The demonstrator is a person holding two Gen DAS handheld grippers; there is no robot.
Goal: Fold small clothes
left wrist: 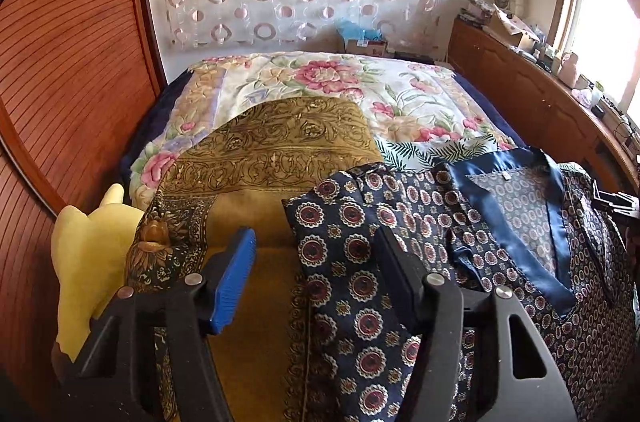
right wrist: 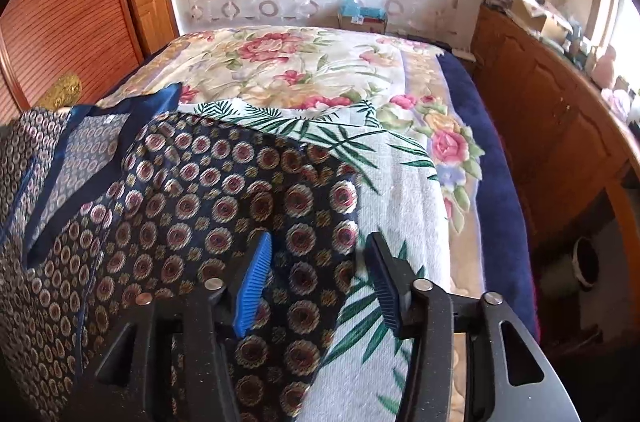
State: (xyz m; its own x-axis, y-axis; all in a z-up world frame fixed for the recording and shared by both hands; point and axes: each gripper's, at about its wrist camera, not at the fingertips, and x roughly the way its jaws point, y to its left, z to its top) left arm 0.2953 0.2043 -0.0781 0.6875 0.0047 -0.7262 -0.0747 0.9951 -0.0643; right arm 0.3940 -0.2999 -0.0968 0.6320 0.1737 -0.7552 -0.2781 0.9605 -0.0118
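A dark navy garment with red and gold medallions and a blue satin collar lies spread on the bed; it shows in the left wrist view (left wrist: 420,222) and in the right wrist view (right wrist: 192,198). My left gripper (left wrist: 316,254) is open, its jaws standing either side of the garment's left sleeve edge. My right gripper (right wrist: 318,254) is open, its jaws either side of the garment's right sleeve edge, just above the cloth. Neither grips anything.
A gold patterned cloth (left wrist: 272,150) lies left of the garment. A white palm-leaf towel (right wrist: 384,190) lies under its right side. A floral quilt (left wrist: 320,82) covers the bed. A yellow plush toy (left wrist: 92,246) sits at left. A wooden cabinet (right wrist: 552,126) runs along the right.
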